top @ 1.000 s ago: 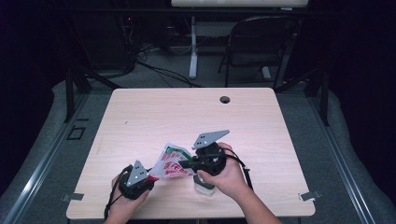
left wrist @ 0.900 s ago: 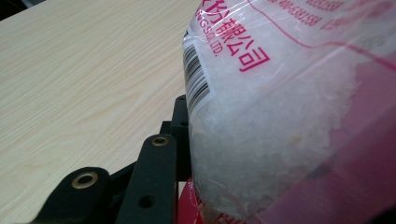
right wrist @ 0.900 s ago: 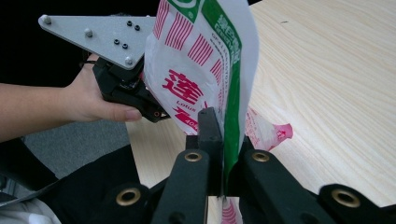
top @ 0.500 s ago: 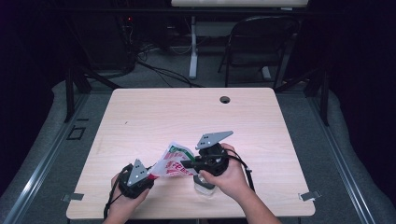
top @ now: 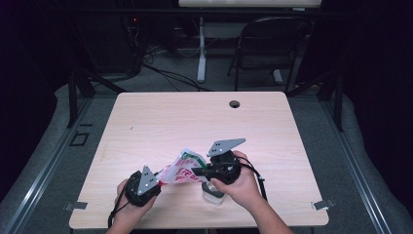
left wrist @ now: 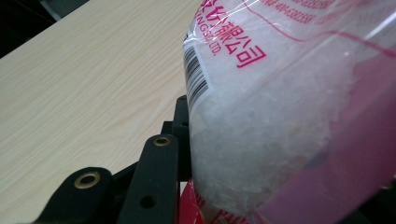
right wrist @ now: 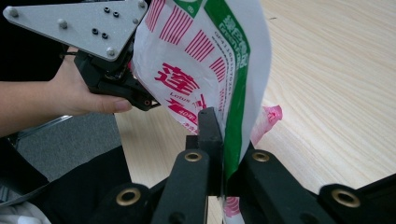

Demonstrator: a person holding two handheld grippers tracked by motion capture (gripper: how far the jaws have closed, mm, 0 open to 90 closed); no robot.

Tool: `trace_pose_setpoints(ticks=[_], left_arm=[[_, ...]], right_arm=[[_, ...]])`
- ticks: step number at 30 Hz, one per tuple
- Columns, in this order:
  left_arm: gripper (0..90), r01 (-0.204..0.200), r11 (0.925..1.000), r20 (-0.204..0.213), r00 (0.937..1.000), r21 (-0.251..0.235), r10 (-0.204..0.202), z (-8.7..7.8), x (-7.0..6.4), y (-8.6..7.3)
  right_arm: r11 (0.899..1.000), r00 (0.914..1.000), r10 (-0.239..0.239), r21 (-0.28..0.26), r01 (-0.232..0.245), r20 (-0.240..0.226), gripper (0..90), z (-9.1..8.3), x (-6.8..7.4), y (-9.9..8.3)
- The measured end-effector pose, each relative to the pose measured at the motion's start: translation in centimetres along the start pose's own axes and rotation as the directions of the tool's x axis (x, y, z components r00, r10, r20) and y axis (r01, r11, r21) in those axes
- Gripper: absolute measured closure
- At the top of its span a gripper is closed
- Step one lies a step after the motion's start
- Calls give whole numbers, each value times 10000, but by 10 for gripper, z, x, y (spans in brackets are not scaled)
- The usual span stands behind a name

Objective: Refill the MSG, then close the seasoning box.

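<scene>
1. In the high view, a light wooden table filled the middle of the frame, and two forearms came in from the bottom edge, each hand holding a black gripper.
2. A plastic bag printed in red, green and white was stretched between the two grippers in the lower centre of the high view, lifted above the tabletop near the table's front edge.
3. The left gripper sat at the lower left of the bag. Its jaws were narrowly closed on the bag's lower end.
4. In the left gripper view, the bag filled the right half of the frame. Clear film with red characters and a barcode showed white grainy contents, pressed tight against the one black jaw that could be seen; the other jaw was hidden behind the bag.
5. The right gripper sat at the right of the bag in the high view, with a grey three-cornered plate on top. Its jaws were pinched on the bag's edge.
6. In the right gripper view, the two black jaws rose from the bottom centre, nearly together, clamping the thin green-striped edge of the bag. The left hand and its gripper held the bag's far end at the upper left.
7. A small clear container stood on the table just below the right hand, at the lower centre of the high view.
</scene>
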State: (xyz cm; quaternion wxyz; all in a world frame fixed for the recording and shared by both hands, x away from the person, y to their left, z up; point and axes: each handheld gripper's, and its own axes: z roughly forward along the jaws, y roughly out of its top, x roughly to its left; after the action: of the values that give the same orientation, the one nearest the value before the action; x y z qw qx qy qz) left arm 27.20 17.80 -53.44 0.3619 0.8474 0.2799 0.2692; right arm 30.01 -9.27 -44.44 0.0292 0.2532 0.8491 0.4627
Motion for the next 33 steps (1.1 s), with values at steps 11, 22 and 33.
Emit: trace_pose_setpoints(ticks=[11, 22, 33], left_arm=[[743, -551, 9983, -566, 9968, 171, 560, -3, -1, 5], [747, -959, 9945, -810, 9918, 410, 990, -5, 0, 11], [751, -1585, 9854, -1196, 9790, 627, 1651, -7, -3, 24]], right_arm=[[9996, 10000, 75, -268, -76, -52, 900, 0, -3, -7], [9989, 9998, 201, -428, -202, -42, 900, 1, -5, -13], [9985, 9997, 140, -536, -130, 178, 900, -5, -6, -20]])
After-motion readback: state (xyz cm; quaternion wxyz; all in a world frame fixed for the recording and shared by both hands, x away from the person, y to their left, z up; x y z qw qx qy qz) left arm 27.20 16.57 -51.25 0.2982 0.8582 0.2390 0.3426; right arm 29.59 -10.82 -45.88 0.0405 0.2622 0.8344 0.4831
